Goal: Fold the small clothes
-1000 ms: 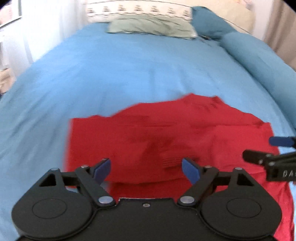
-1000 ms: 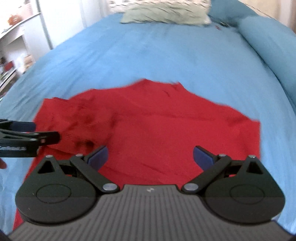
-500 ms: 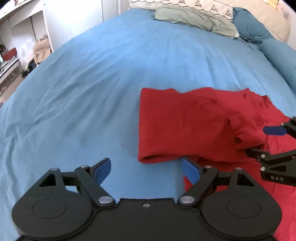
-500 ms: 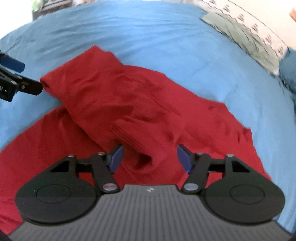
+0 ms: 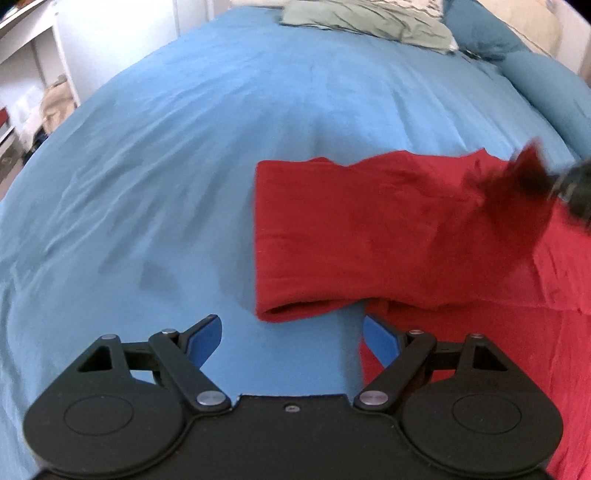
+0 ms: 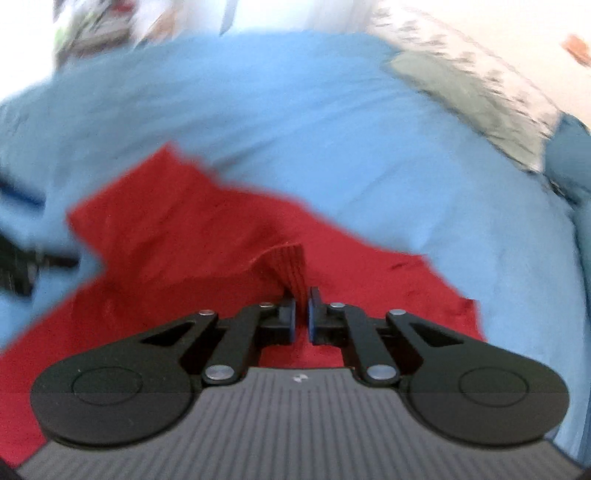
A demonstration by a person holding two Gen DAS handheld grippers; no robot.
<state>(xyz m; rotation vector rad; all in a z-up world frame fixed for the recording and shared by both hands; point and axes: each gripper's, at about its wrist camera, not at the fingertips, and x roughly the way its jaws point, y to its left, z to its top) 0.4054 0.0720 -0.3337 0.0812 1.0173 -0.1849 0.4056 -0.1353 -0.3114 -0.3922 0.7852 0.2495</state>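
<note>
A red knit sweater [image 5: 369, 236] lies on the blue bedspread [image 5: 184, 166], one sleeve folded across its body. My left gripper [image 5: 291, 338] hovers open above the sleeve's near fold edge, with bare bedspread between its blue pads. In the right wrist view my right gripper [image 6: 302, 317] is shut on the sweater's ribbed cuff [image 6: 293, 264], which stands up pinched between the pads above the red sweater [image 6: 184, 236]. That same right gripper [image 5: 572, 184] shows as a dark blur at the right edge of the left wrist view, lifting red cloth.
A grey-green pillow [image 5: 369, 18] and a patterned one lie at the head of the bed. Teal pillows [image 5: 535, 81] line the right side. White shelves [image 5: 26, 74] stand off the bed's left edge.
My right gripper closed from wide open onto the ribbed cuff and rolled. The left gripper swung left, so the sweater now sits to its right, and stayed open.
</note>
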